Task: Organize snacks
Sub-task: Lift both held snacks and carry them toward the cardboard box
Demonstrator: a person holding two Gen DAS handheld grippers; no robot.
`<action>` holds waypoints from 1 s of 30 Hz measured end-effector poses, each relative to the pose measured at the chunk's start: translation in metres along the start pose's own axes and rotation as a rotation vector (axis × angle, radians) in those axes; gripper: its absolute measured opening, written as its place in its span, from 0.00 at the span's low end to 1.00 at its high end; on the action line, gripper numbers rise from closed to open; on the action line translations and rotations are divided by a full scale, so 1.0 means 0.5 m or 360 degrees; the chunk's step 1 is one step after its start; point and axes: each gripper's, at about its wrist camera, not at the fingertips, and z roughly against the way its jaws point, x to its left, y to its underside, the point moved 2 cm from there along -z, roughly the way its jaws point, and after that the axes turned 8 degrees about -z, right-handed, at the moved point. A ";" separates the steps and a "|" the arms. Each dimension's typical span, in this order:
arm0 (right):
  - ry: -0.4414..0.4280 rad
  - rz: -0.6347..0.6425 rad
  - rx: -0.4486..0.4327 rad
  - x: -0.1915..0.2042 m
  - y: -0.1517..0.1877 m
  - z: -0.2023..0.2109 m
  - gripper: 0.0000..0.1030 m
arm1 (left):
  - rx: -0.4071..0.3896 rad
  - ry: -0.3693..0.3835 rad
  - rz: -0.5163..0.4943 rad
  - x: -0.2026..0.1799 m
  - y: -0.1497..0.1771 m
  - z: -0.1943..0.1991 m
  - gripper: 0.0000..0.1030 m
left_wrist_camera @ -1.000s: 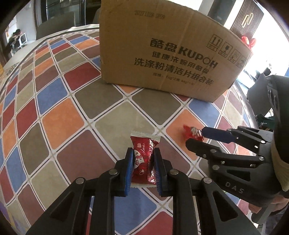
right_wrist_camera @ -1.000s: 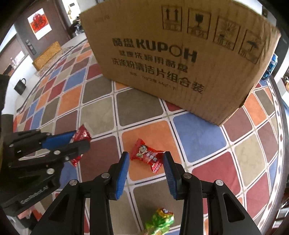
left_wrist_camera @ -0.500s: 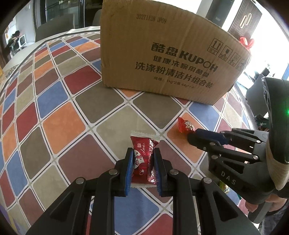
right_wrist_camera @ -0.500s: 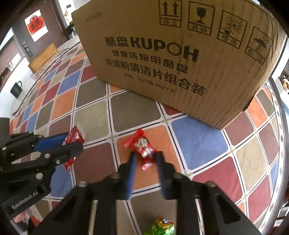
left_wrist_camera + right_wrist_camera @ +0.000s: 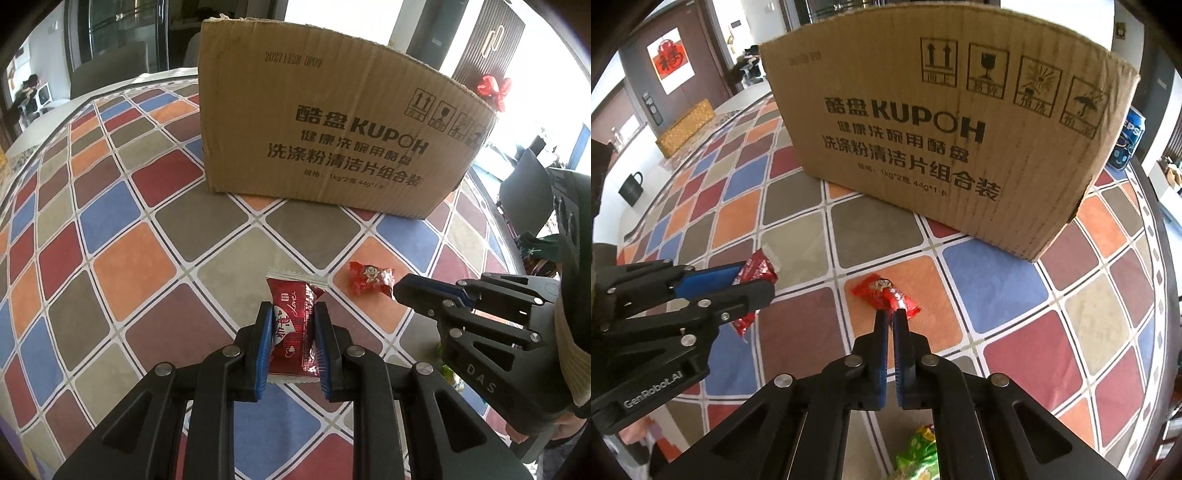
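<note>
My left gripper [image 5: 293, 309] is shut on a dark red snack packet [image 5: 293, 325] with white lettering, held just above the chequered tablecloth [image 5: 129, 266]. The right wrist view shows that same gripper [image 5: 759, 279] at the left with the packet [image 5: 757, 267] in it. My right gripper [image 5: 891, 314] is shut on one end of a bright red wrapped candy [image 5: 877, 291] over an orange square. From the left wrist view the candy [image 5: 369, 282] sticks out of the right gripper's tips [image 5: 398, 290]. A large cardboard box [image 5: 332, 147] stands behind both.
The cardboard box [image 5: 942, 147] fills the far side of the table. A green snack packet [image 5: 919, 454] lies under my right gripper near the front edge. A blue drinks can [image 5: 1128, 138] stands right of the box. The table's rim [image 5: 1160, 258] curves along the right.
My right gripper's jaws, open around the red candy a second ago, have closed onto it. The left gripper has kept its hold on the dark red packet.
</note>
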 end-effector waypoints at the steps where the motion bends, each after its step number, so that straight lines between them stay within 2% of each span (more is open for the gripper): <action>1: -0.0001 0.0000 -0.0001 0.001 0.001 0.002 0.04 | -0.0003 0.0000 0.0000 0.000 0.000 0.001 0.22; 6: -0.0013 0.0051 -0.0020 0.012 0.005 0.015 0.03 | -0.0015 -0.0005 -0.0010 -0.003 0.000 0.008 0.22; 8: -0.0012 0.0082 0.0002 0.015 0.004 0.012 0.08 | -0.0016 -0.0007 -0.0009 -0.003 0.000 0.009 0.22; 10: 0.0001 0.0095 0.0027 0.015 0.001 0.007 0.24 | -0.0014 -0.0009 -0.0004 -0.001 0.001 0.009 0.22; 12: 0.0016 0.0143 0.0048 0.018 -0.005 0.000 0.33 | -0.0008 -0.0011 0.0004 0.001 0.002 0.007 0.22; 20: 0.0070 0.0301 0.0125 0.032 -0.031 -0.042 0.34 | 0.0008 -0.0023 0.0023 0.012 -0.001 -0.002 0.22; 24: 0.0055 0.0297 0.0156 0.030 -0.033 -0.059 0.34 | 0.0014 -0.0028 0.0022 0.014 -0.002 -0.007 0.22; 26: 0.0039 0.0279 0.0154 0.028 -0.030 -0.060 0.31 | 0.0014 -0.0024 0.0017 0.013 -0.003 -0.009 0.22; 28: 0.0031 0.0264 0.0149 0.026 -0.026 -0.058 0.20 | 0.0012 -0.0019 0.0014 0.013 -0.004 -0.010 0.22; 30: 0.0010 0.0229 0.0144 0.022 -0.021 -0.054 0.19 | 0.0007 -0.0017 0.0006 0.011 -0.005 -0.009 0.22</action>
